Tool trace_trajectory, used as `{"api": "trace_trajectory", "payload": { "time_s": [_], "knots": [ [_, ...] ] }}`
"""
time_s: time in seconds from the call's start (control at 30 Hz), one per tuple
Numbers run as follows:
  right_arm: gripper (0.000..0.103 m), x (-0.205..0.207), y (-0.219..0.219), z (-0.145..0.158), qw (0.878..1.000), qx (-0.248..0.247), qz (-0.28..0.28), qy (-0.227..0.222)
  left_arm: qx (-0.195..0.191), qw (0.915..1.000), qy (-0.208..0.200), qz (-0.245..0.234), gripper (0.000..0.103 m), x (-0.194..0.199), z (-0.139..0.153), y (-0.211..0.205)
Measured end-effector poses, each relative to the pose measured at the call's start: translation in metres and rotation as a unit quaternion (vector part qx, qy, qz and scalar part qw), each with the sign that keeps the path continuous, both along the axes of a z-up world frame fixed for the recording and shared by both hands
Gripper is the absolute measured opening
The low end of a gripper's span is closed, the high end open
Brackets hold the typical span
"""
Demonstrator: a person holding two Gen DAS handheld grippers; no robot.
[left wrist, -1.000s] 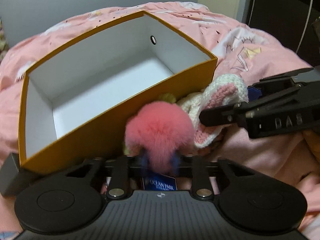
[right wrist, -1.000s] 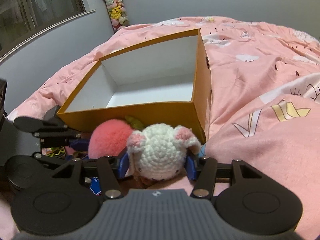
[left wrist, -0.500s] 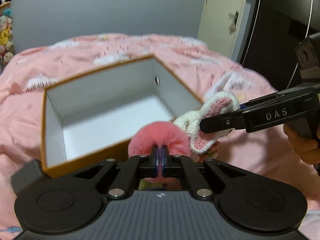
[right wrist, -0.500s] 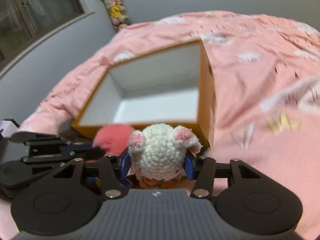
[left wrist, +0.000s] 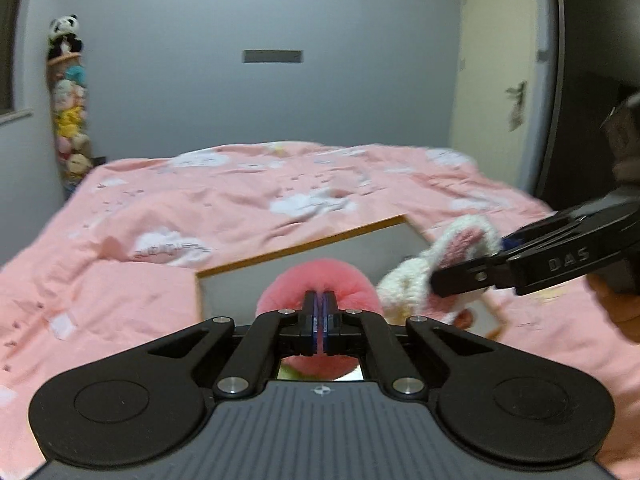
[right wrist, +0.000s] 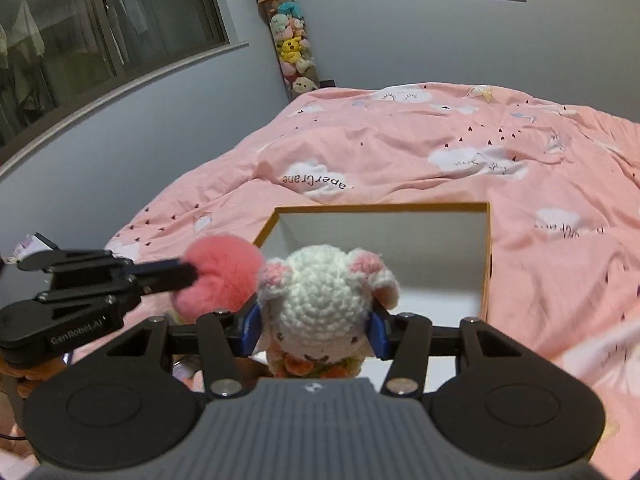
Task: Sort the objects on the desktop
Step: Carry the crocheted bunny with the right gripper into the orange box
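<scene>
Left gripper [left wrist: 319, 320] clamped on pink pompom [left wrist: 318, 286]; right gripper [right wrist: 316, 330] clamped on crocheted bunny [right wrist: 320, 300]. Both loads side by side, raised at near edge of open box [right wrist: 486, 264]. Box cavity directly ahead and below.

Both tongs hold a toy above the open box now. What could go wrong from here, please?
1. The left tongs pinch only fluff of the pink pompom; it may slip out beside the orange box.
2. The pompom touches the crochet bunny in the right tongs; the tongs could collide when lowering.
</scene>
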State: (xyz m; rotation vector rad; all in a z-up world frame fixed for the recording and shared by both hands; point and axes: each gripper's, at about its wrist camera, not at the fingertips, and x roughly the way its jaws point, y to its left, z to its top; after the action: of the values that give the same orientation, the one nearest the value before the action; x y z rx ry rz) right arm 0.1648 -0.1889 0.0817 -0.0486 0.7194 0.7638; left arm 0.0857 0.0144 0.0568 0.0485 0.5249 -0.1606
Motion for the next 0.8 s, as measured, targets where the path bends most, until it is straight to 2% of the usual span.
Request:
{"api": "trace_trajectory", "payload": {
  "time_s": [0.23, 0.37, 0.5, 0.7, 0.8],
  "knots": [
    [0.055, 0.036, 0.046, -0.038, 0.996, -0.073, 0.011, 0.039, 0.053, 0.9975, 0.046, 0.006, 0.002, 0.024, -0.041, -0.002],
    [0.055, 0.049, 0.062, -0.064, 0.991, -0.109, 0.024, 0.072, 0.064, 0.9956, 0.068, -0.005, 0.002, 0.024, -0.056, 0.000],
    [0.055, 0.052, 0.072, -0.083, 0.985, -0.145, 0.040, 0.086, 0.070, 0.9941, 0.082, -0.014, 0.002, 0.024, -0.066, 0.000],
    [0.056, 0.058, 0.090, -0.092, 0.974, -0.191, 0.065, 0.100, 0.087, 0.9909, 0.095, -0.037, 0.002, 0.030, -0.073, -0.003],
    [0.056, 0.074, 0.103, -0.092, 0.965, -0.208, 0.072, 0.143, 0.097, 0.9885, 0.103, -0.053, 0.002, 0.036, -0.074, -0.002]
  ]
}}
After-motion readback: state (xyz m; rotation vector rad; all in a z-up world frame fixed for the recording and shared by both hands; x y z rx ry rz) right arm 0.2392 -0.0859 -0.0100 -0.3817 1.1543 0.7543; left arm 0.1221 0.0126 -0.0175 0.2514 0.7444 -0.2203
